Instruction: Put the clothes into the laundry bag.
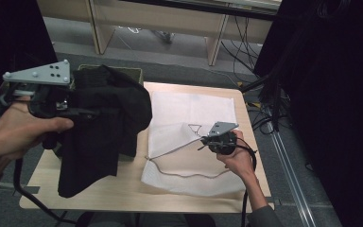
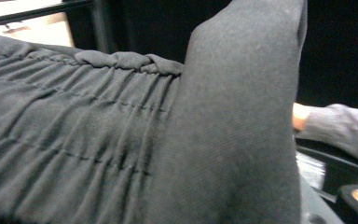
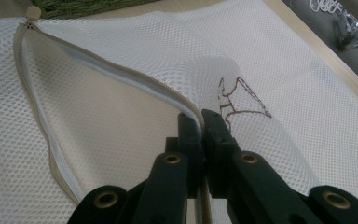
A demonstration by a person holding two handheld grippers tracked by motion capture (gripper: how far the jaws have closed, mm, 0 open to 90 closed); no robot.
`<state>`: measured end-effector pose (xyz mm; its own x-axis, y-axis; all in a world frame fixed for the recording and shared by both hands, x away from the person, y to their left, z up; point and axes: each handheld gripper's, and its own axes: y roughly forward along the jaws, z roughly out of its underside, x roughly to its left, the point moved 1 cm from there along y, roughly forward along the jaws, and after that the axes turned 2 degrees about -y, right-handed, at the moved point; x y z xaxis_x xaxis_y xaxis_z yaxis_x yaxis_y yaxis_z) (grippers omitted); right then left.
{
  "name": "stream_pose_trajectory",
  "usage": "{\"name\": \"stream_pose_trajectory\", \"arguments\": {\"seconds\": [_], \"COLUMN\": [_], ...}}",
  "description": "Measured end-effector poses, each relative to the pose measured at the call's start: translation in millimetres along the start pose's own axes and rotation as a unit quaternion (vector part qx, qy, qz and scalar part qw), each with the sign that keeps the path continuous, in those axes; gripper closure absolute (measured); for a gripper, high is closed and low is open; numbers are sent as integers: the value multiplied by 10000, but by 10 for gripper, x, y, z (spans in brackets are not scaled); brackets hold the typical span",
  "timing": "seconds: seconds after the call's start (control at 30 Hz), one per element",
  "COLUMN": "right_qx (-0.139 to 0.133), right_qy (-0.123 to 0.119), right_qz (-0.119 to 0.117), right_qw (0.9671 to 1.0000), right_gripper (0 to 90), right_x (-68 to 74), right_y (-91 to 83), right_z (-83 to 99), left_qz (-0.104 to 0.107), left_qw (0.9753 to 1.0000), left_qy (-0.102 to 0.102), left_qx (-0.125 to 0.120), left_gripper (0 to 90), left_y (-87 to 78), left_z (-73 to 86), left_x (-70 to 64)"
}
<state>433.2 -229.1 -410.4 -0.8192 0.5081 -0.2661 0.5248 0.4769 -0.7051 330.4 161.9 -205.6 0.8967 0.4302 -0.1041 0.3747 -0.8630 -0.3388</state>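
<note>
- Left gripper (image 1: 68,109), held up over the left side of the light wooden table (image 1: 137,196), carries a black knit garment with a gathered elastic band (image 1: 101,127). The cloth drapes off it and hangs down to the tabletop near the left near edge.
- In the left gripper view the black garment (image 2: 121,140) covers the jaws; shirred stitching rows run across it and a smooth fold rises at centre. The jaws are hidden by the cloth, so open or closed cannot be told directly; the cloth hangs from that gripper.
- White mesh laundry bag with a beige zipper (image 1: 189,142) lies flat on the table, centre to right, its zippered opening facing the near-left.
- Right gripper (image 1: 207,140), in the person's right hand (image 1: 238,158), sits at the right side of the bag, over the mesh.
- In the right gripper view the two black jaws are pressed together on the upper zipper edge of the mesh bag (image 3: 121,56), lifting that edge so the mouth gapes; the lower zipper edge curves away to the left on the table.
- A brown stitched emblem (image 3: 240,100) marks the mesh just right of the jaw tips.
- Green woven basket (image 1: 134,73) stands at the far left of the table, partly behind the hanging garment.
- A grey sleeve (image 2: 340,130) appears at the right of the left gripper view.
</note>
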Motion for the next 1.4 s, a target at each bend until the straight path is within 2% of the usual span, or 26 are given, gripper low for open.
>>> {"name": "stream_pose_trajectory", "arguments": {"seconds": [0.17,0.2,0.3,0.37,0.43,0.5,0.63,0.83,0.97,1.07,1.17,1.33,1.4], "right_qx": [5,8,0,2,-2,32,4,11,6,-24,-26,-100,-119], "right_qy": [3,1,10,4,-22,55,17,12,92,96,121,208,253], "right_qz": [-12,-13,-3,-4,8,-25,-25,-31,-44,-50,-77,-76,-59], "right_qw": [10000,10000,10000,10000,10000,10000,10000,10000,9999,9999,9999,9997,9996], "right_gripper": [876,876,876,876,876,876,876,876,876,876,877,882,883], "right_x": [7,8,1,3,0,17,2,8,8,3,-1,-2,-5], "right_y": [6,6,4,3,6,7,8,8,6,9,13,6,12], "right_z": [-3,-3,-1,0,-2,3,4,6,11,10,5,-26,-41], "left_qz": [321,388,484,454,546,646,836,898,715,531,295,231,302], "left_qw": [9993,9990,9986,9988,9985,9979,9964,9958,9970,9974,9954,9922,9911], "left_qy": [29,82,68,103,-1,-61,-92,97,251,385,625,615,542], "left_qx": [-187,-182,-194,-123,-53,13,96,146,138,298,661,1055,1176], "left_gripper": [719,718,718,718,718,718,718,717,716,715,713,712,712], "left_y": [43,53,107,182,286,390,591,763,806,920,1163,1588,1749], "left_z": [-103,-130,-137,-104,-29,40,134,117,119,259,548,1013,1171], "left_x": [-159,-190,-228,-240,-227,-224,-258,-314,-299,-304,-327,-309,-291]}}
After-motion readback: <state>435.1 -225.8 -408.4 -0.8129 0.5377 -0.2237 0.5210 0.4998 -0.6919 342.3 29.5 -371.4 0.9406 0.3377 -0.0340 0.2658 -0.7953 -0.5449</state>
